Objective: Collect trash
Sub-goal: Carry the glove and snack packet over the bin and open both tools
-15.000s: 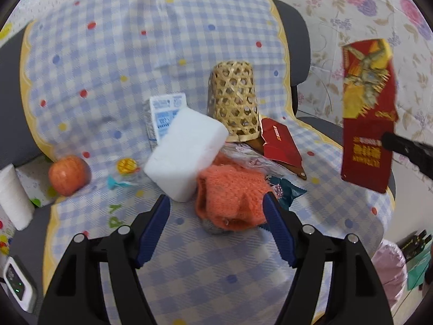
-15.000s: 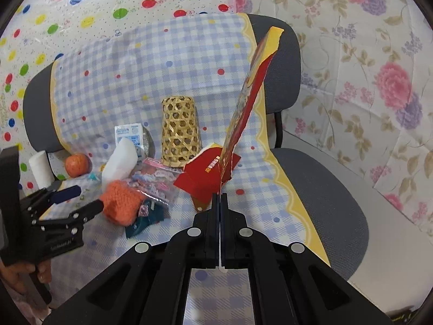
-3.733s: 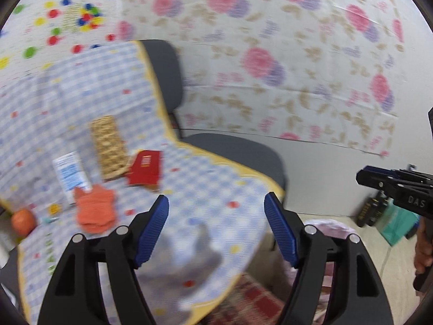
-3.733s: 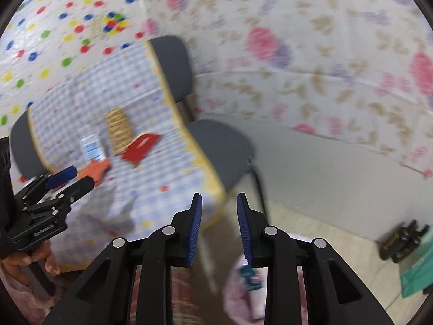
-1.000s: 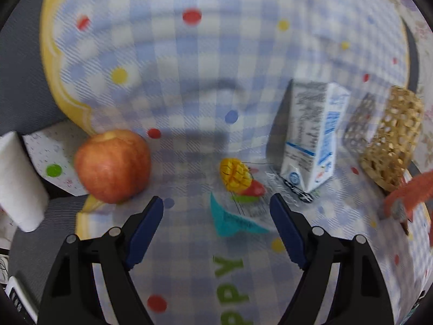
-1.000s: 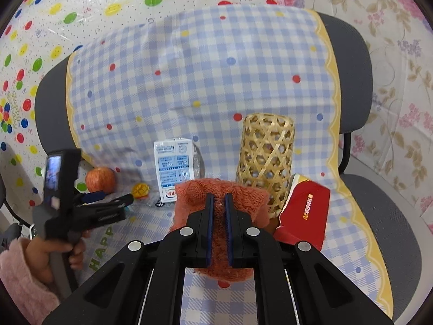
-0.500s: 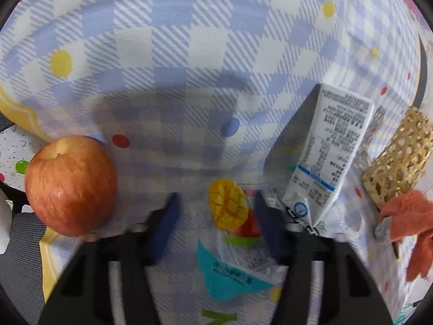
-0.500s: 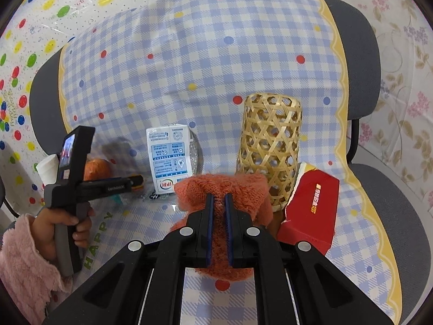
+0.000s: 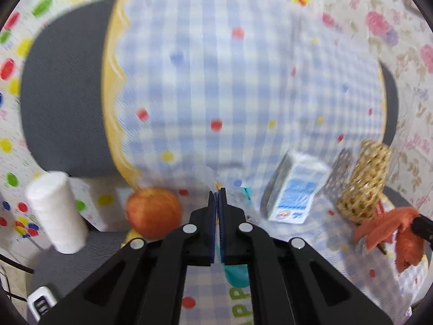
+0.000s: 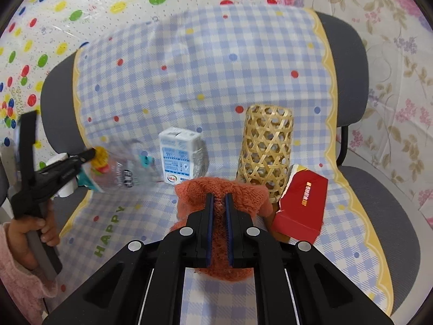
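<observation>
My left gripper [image 9: 218, 193] is shut on a clear plastic snack wrapper [image 10: 119, 172] with a yellow mango print and teal edge, lifted off the checked cloth; in the left wrist view only its teal edge [image 9: 246, 192] shows. The left gripper also shows at the left of the right wrist view [image 10: 90, 153]. My right gripper [image 10: 217, 199] is shut on an orange knitted cloth [image 10: 224, 192], held above the seat; the cloth shows at the right of the left wrist view [image 9: 389, 224].
On the cloth-covered chair [image 10: 351, 54] stand a white-and-blue milk carton [image 10: 180, 155], a woven bamboo holder [image 10: 263, 146] and a red envelope [image 10: 303, 200]. An apple [image 9: 153, 212] and a white roll [image 9: 55, 212] lie at the left.
My left gripper closed on the mango wrapper and lifted it off the cloth, pulling back from the seat. My right gripper keeps holding the orange cloth, slightly closer to the chair.
</observation>
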Motion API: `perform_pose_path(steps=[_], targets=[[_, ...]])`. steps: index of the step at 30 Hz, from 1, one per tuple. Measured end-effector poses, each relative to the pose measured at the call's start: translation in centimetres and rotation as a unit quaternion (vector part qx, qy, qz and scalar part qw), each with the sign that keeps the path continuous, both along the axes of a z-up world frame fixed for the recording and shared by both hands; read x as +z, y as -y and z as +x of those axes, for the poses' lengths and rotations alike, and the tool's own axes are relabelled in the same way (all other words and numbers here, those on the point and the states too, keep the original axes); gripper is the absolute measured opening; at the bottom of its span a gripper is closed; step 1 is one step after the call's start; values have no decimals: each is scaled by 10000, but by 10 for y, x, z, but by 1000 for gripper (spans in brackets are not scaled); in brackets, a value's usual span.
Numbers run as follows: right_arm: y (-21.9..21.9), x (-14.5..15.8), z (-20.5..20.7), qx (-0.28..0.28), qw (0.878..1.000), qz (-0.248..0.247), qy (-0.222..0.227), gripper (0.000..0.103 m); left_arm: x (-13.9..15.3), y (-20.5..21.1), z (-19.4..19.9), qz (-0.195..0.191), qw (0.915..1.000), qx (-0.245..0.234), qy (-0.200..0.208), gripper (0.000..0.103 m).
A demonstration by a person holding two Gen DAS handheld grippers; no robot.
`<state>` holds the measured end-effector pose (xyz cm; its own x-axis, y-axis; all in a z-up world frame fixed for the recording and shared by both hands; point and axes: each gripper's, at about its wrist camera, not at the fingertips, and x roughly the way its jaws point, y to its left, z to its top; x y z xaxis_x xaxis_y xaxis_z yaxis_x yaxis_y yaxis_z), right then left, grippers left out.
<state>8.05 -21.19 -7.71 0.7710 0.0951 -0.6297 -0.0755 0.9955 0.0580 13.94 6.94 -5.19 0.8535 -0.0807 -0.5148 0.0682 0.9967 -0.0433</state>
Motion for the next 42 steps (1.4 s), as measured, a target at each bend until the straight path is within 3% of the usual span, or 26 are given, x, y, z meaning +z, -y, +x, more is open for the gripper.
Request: perform_pose_path(steps=[5,10,15,22,34,42], targets=[[8,15,-23,-146,9997,64,181,9,27,22,-47,4,9988,-99,477,0],[20,27,-44,-278,9990,202,297,9,43,33,-84,-137,9969,-450,628,0],[37,37,-67,-531,9974,228,419,9,45,77,-106,90,9923,-898,848,0],[72,52,-110,-999,9928,191,637,9,47,133,-132,-38,9816,-1654,953,0],[138,58,-194,-1958,9785,8,648,9,36,221,-175,-156,9543,-2853,876,0],[168,56,-261,-2684,9614,-294,532,9,23,279,-224,-173,9172,-3895,827,0]])
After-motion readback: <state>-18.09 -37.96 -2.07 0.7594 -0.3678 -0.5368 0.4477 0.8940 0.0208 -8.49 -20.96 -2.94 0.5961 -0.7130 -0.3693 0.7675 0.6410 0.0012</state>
